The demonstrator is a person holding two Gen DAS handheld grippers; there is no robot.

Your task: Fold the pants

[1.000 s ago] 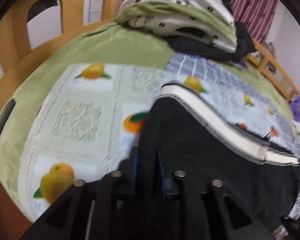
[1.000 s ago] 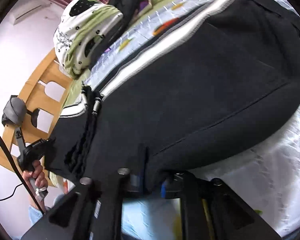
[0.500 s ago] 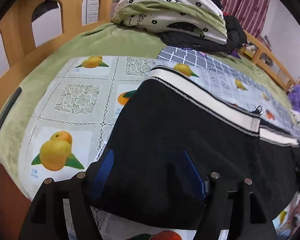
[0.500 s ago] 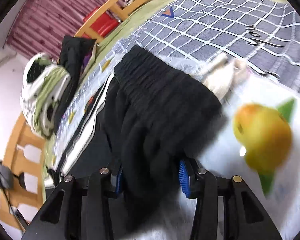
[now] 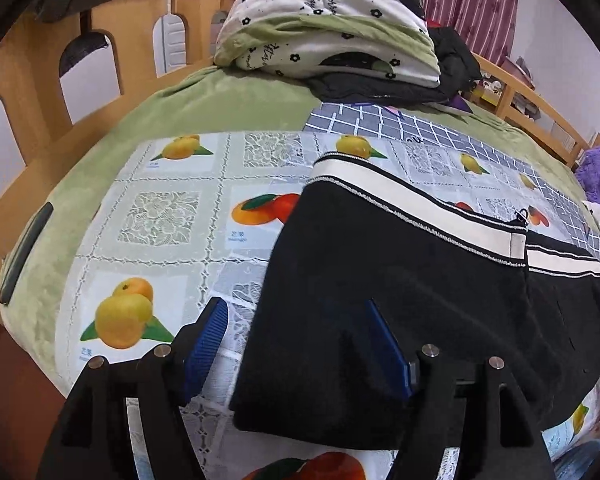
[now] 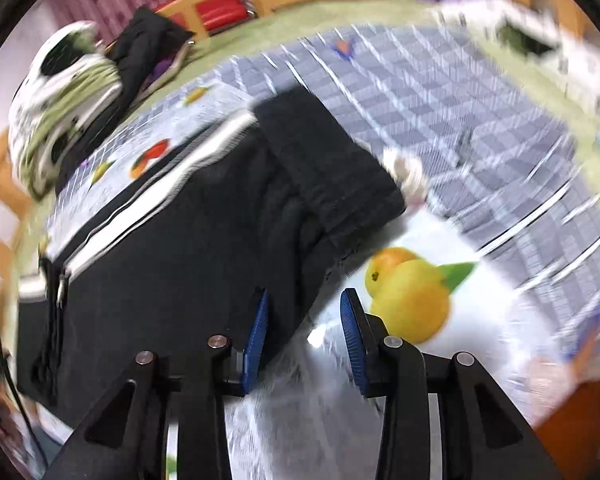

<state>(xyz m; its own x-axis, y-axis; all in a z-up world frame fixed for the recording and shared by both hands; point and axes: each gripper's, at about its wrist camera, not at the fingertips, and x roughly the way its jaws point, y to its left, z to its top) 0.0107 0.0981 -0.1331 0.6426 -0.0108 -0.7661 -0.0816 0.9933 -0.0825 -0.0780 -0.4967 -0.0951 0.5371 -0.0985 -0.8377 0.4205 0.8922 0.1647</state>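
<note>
- The pants (image 5: 420,280) lie folded over on the fruit-print cloth (image 5: 160,216) that covers the bed, with the white side stripe (image 5: 412,200) along the far edge and the waistband (image 6: 332,168) toward the checked blanket (image 6: 440,92).
- Our left gripper (image 5: 296,340) stands wide apart and holds nothing; one blue finger sits over the bare cloth, the other over the black fabric near the folded end.
- Our right gripper (image 6: 304,324) is likewise apart and empty, with one finger over the pants' near edge and the other over the cloth beside the printed fruit. This view is blurred, so we cannot tell whether it touches the fabric.
- We judge that a lengthwise fold is laid down and both grippers are free of it. The next move calls for a fresh hold on one short end, both layers pinched together, to carry it over toward the other end.
- Edges: the near hem lies close to the bed's front edge, so there is little margin there.
- Open room: bare cloth beyond the folded end on the left, and blanket beyond the waistband. The stacked bedding (image 5: 328,28) sits well apart at the headboard (image 5: 100,60).
</note>
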